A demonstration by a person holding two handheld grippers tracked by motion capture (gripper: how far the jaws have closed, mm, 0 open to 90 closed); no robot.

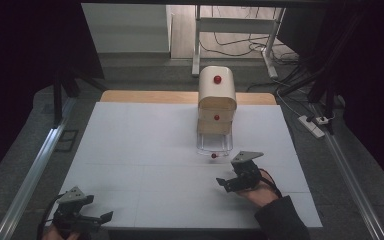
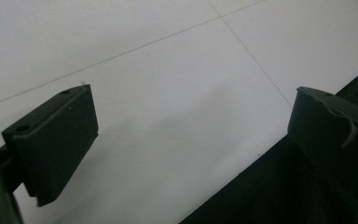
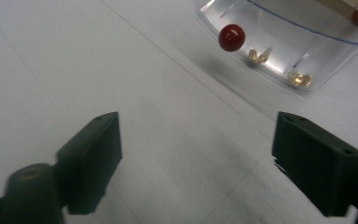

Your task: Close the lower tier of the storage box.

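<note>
Tongs of both hands, left (image 2: 186,135) and right (image 3: 198,158), stand spread and empty near the unlabelled clear drawer (image 3: 303,51).

Dim overall; the white table (image 1: 145,150) is the brightest area, its surroundings nearly black. Soft shadows lie under both grippers. Glare glints on the clear drawer (image 3: 307,51) ahead of the right gripper (image 3: 196,158), whose near jaws blur.

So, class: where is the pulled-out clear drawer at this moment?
In the high view, the clear drawer juts from the foot of the small cabinet, right of the table's centre, just beyond the open right gripper.
</note>
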